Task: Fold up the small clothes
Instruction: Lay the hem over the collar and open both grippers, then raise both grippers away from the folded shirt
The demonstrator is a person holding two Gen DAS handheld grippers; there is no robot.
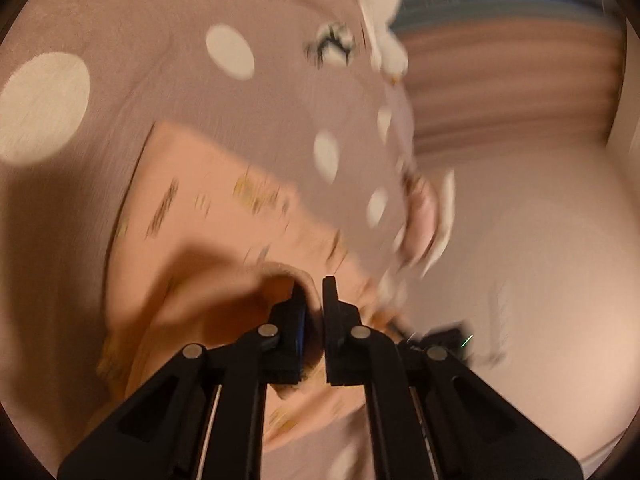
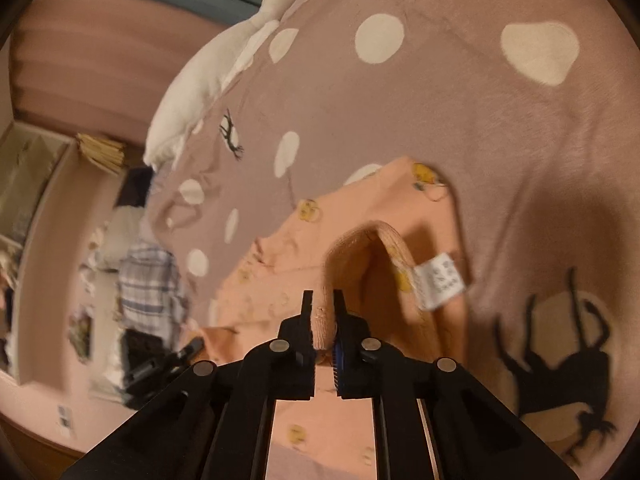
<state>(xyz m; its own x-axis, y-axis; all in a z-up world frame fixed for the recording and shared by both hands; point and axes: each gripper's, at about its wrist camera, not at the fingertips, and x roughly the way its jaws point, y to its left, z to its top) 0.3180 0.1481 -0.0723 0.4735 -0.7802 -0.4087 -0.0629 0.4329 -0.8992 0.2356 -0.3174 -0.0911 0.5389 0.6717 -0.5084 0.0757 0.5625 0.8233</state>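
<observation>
Both grippers (left (image 1: 313,292), right (image 2: 323,304)) pinch garment (image 2: 360,216).

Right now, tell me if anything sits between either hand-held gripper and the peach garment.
Nothing visible does. The right hand-held gripper is already shut on the peach garment's ribbed edge, and the left hand-held gripper pinches its fabric too. Only the dotted bedspread lies beneath.

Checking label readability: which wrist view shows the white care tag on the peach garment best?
Right wrist. The care tag is sharp and unobstructed there, hanging at the ribbed waistband of the peach garment, just right of the right gripper. The left wrist view is motion-blurred; no tag is visible, only the left gripper pinching the cloth.
</observation>
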